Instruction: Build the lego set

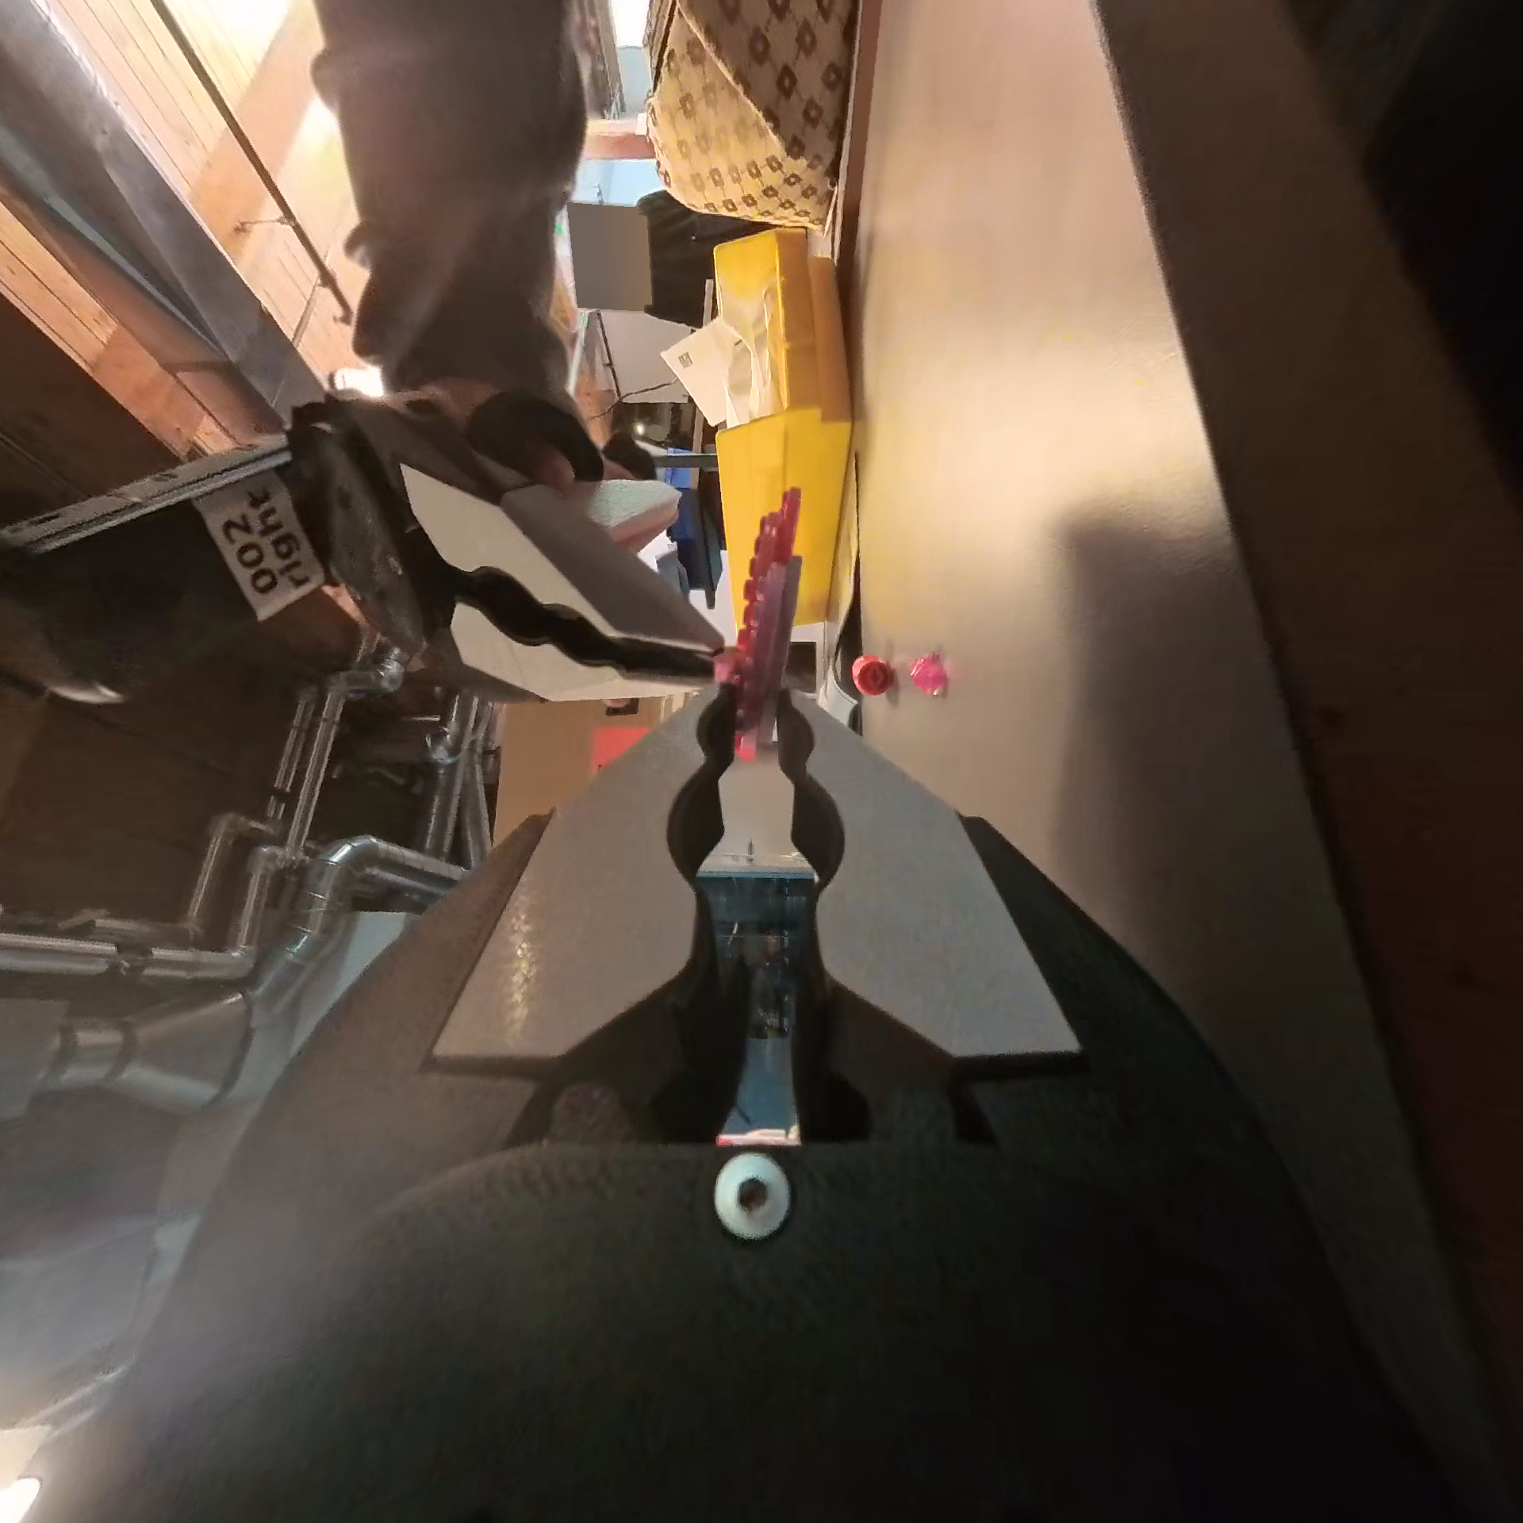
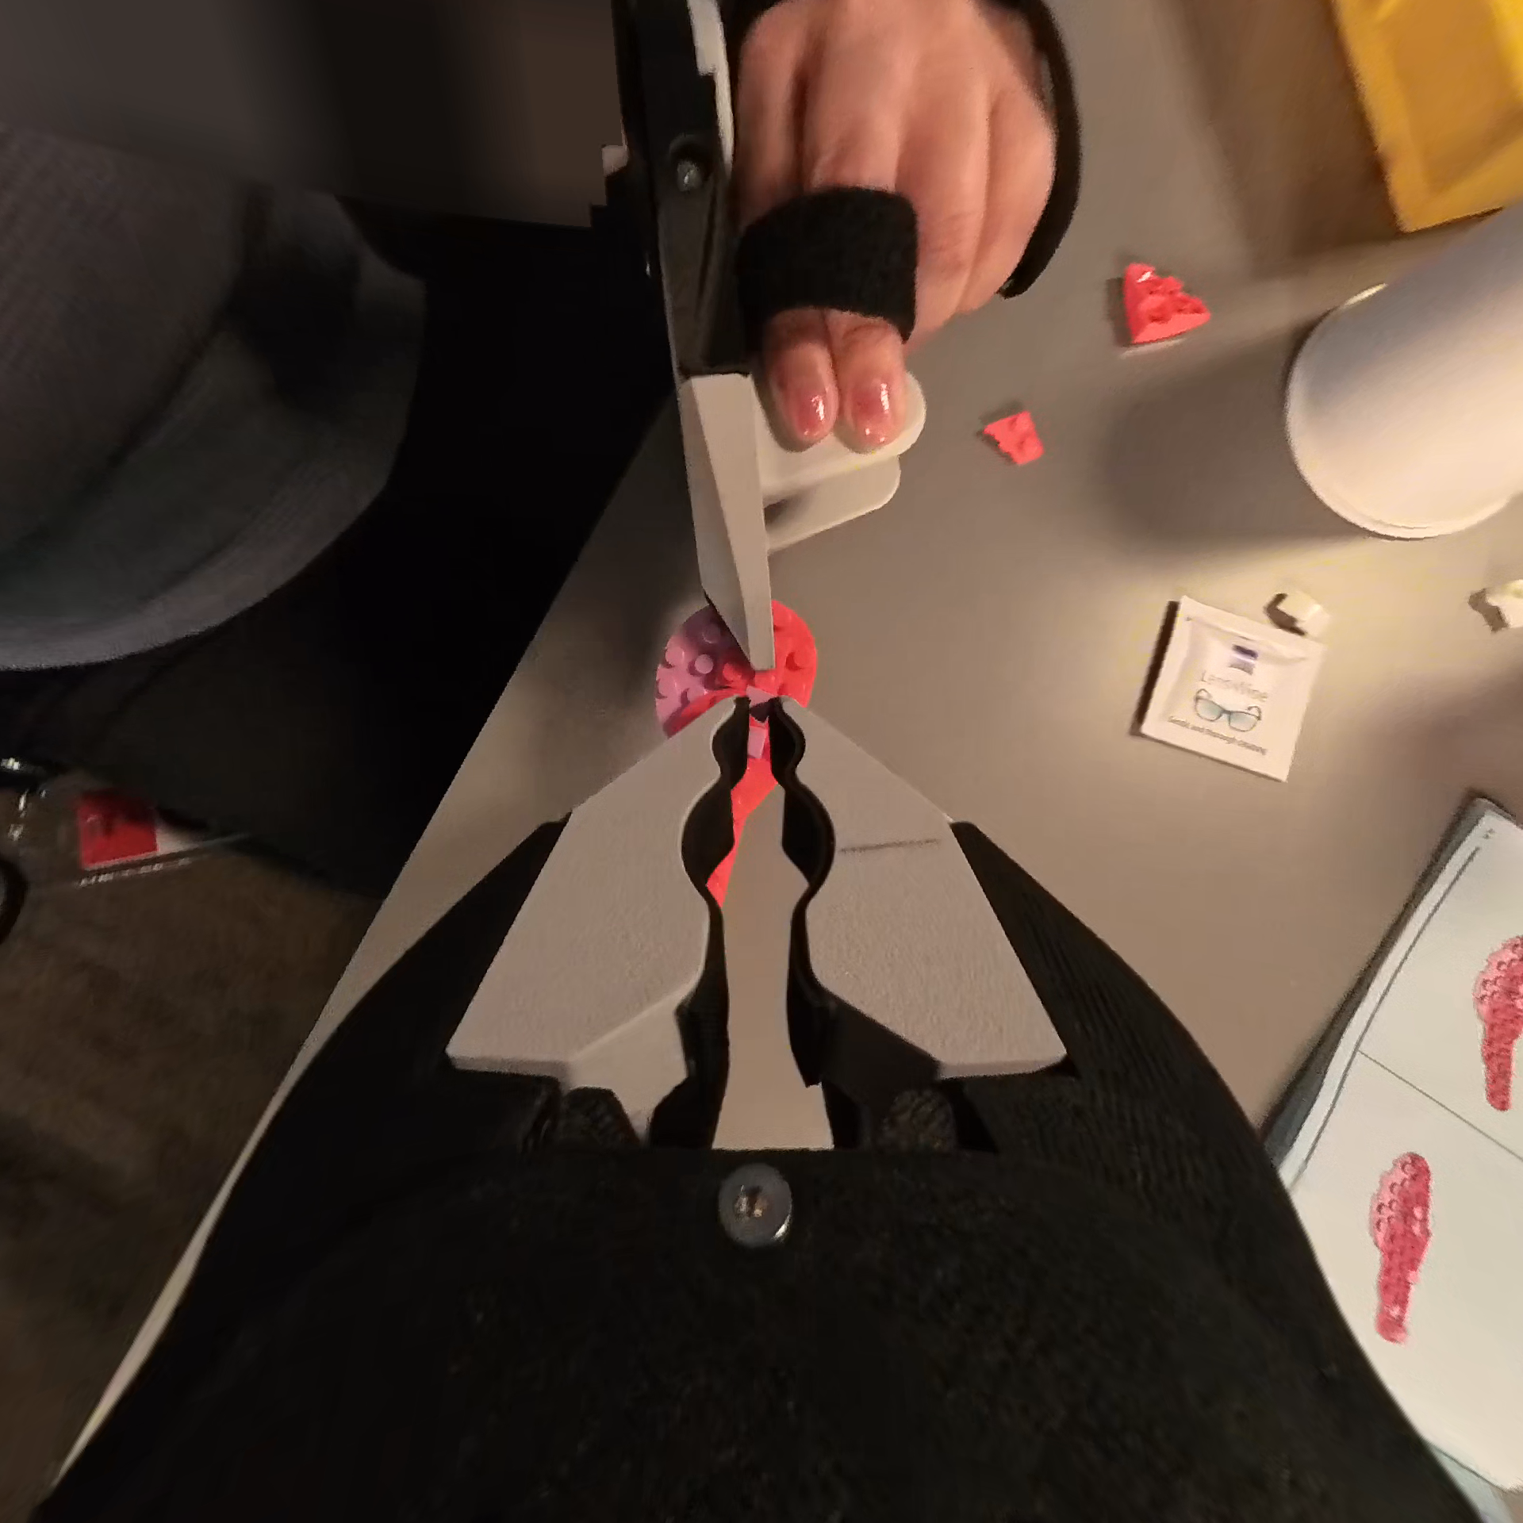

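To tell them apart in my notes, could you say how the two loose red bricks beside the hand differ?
The farther red brick looks bigger than the nearer red brick. It lies by the white container; the nearer one by the hand. Both lie loose on the table.

The lower part of the brick model [image 2: 742,812] is hidden between the right gripper's fingers [image 2: 886,906], and its top is covered by the left gripper's finger [image 2: 733,527]. The white cup [image 2: 1409,412], the printed sheet [image 2: 1434,1088] and the yellow box [image 2: 1434,99] are cut off by the picture's edge. The person's sleeve [image 1: 461,189] is blurred.
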A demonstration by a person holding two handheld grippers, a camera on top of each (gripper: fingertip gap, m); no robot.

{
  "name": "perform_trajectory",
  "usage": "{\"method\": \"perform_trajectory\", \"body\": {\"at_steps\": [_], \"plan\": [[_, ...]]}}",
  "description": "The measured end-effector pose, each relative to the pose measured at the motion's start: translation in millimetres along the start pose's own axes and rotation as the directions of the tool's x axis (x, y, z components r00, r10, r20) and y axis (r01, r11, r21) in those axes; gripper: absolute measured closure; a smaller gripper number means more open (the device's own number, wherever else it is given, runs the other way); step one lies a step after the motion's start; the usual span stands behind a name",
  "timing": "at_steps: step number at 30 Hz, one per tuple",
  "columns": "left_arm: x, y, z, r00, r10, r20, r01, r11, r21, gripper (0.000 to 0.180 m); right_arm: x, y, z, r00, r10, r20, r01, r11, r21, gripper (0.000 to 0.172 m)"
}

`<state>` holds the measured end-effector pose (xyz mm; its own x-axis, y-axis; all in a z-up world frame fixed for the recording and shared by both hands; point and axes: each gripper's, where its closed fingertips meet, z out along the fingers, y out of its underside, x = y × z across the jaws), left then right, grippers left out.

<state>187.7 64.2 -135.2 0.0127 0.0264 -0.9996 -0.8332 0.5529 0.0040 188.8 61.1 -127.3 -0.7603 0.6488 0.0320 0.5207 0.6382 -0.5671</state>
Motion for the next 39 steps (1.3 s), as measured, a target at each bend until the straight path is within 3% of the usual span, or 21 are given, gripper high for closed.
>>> {"method": "perform_trajectory", "body": {"at_steps": [8,25,30,34,39], "plan": [[-2.0,-3.9,-1.7,1.000,0.011,0.015,-0.011,1.000,0.016,0.171,-4.7,2.1,3.3,0.994,-0.101,0.047,0.106,0.989,-0.103,0.170],[-2.3,-2.3,-1.4,1.000,0.016,0.018,-0.016,1.000,0.001,0.171,-1.2,1.2,-2.0,0.999,-0.035,0.006,0.036,0.996,-0.083,0.161],[-5.3,7.6,0.6,1.000,-0.012,0.028,0.013,0.999,-0.052,0.171,0.6,-8.3,-16.6,0.988,0.015,-0.154,-0.014,1.000,0.004,0.135],[-6.7,13.6,1.8,0.999,-0.032,0.031,0.035,0.996,-0.083,0.171,-14.1,-12.0,-2.1,0.944,-0.085,-0.318,0.095,0.995,0.014,0.104],[-8.2,17.4,2.3,0.998,-0.053,0.038,0.057,0.993,-0.102,0.171,5.0,-2.7,3.1,0.779,-0.143,-0.610,0.135,0.989,-0.059,0.104]]}}
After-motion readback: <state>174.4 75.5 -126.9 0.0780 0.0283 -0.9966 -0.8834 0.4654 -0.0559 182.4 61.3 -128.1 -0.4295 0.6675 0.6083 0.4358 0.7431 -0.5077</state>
